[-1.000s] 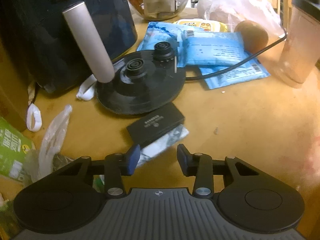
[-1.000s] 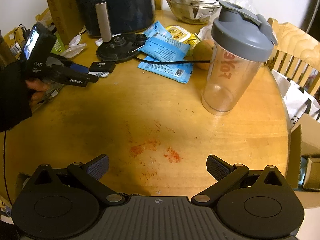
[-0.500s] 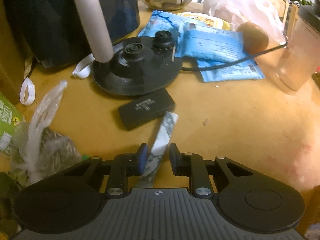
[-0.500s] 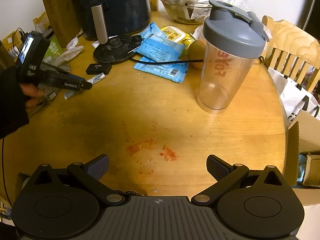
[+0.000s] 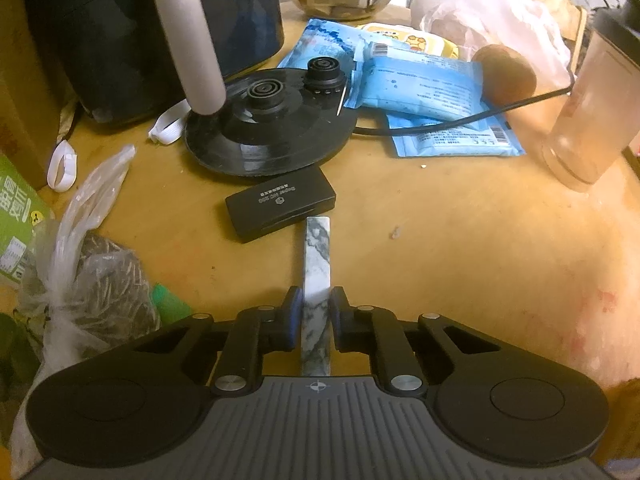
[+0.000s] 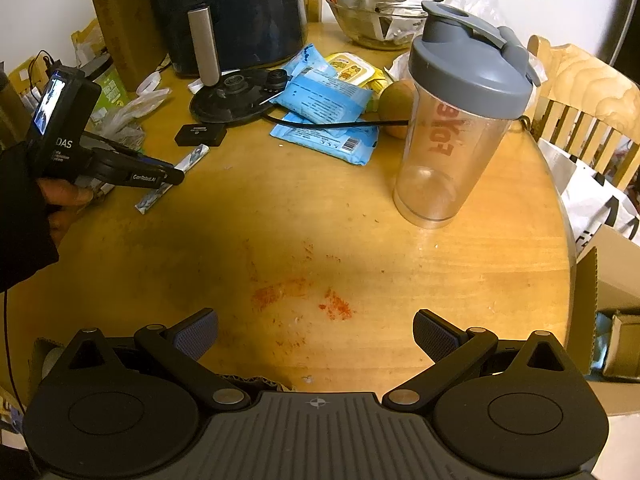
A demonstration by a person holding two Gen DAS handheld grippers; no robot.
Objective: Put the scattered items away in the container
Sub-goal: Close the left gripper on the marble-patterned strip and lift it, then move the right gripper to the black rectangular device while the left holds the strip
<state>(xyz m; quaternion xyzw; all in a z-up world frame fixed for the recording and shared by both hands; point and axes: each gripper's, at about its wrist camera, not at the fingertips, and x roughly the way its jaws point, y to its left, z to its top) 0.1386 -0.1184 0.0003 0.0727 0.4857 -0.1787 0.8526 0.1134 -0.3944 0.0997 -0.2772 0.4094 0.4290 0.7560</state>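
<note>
My left gripper (image 5: pixel 314 312) is shut on a long white-and-grey marbled stick packet (image 5: pixel 317 264), which points straight ahead between the blue pads. The right wrist view shows that packet (image 6: pixel 192 160) sticking out past the left gripper (image 6: pixel 170 178), just above the round wooden table (image 6: pixel 360 240). A small black box (image 5: pixel 280 202) lies just beyond the packet's tip. My right gripper (image 6: pixel 316 336) hangs open over the table's near side, holding nothing. A glass bowl (image 6: pixel 372 20) full of packets stands at the far edge.
A dark air fryer (image 6: pixel 236 12) and black kettle base (image 5: pixel 272 132) stand at the back left. Blue packets (image 5: pixel 424 88), a kiwi (image 5: pixel 506 74) and a cord lie behind. A shaker bottle (image 6: pixel 460 116) stands at right. Plastic bags (image 5: pixel 88 264) lie at left. Red stains (image 6: pixel 300 296) mark the wood.
The left gripper closed on the marbled packet, lifted it from under the black box and turned it to point straight ahead. The right gripper stayed open, drifting slightly closer to the table.
</note>
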